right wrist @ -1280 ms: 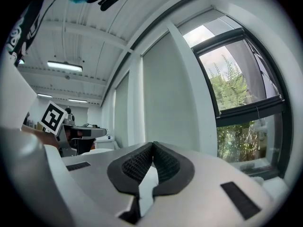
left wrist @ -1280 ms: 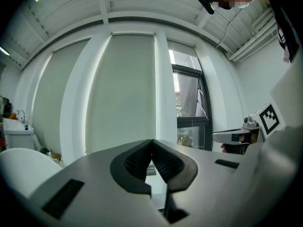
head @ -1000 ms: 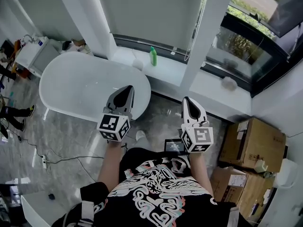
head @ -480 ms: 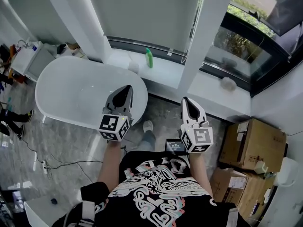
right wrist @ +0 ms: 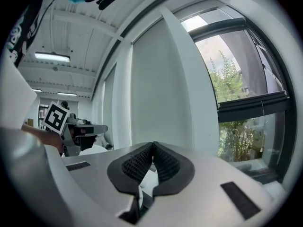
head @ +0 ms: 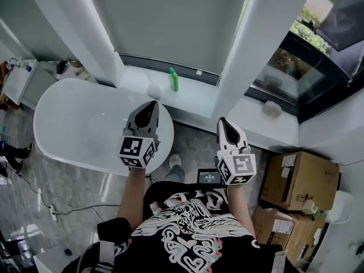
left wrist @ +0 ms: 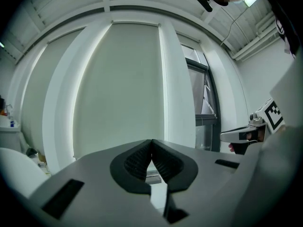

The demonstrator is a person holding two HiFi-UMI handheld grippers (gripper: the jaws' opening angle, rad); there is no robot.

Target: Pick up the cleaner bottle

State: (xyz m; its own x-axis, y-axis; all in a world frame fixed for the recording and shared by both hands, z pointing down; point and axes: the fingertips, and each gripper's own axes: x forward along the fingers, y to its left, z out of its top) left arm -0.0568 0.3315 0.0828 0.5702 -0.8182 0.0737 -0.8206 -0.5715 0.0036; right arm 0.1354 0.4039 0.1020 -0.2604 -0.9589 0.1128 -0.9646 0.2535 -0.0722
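White ledge [head: 196, 97] holds a green cleaner bottle [head: 173, 79] and white lump [head: 153, 91].

Bottle [head: 173, 79] on sill [head: 197, 95] — bathtub [head: 68, 115] left

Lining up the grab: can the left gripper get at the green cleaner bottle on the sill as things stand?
Probably not yet. The left gripper is shut and held short of the cleaner bottle, over the bathtub rim. Nothing seems to block the way; open the jaws and step closer.

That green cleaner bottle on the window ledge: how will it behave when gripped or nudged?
The green cleaner bottle stands tall and slim on the window ledge, so a sideways nudge would probably tip it. It looks like plastic, likely light and slightly squeezable.
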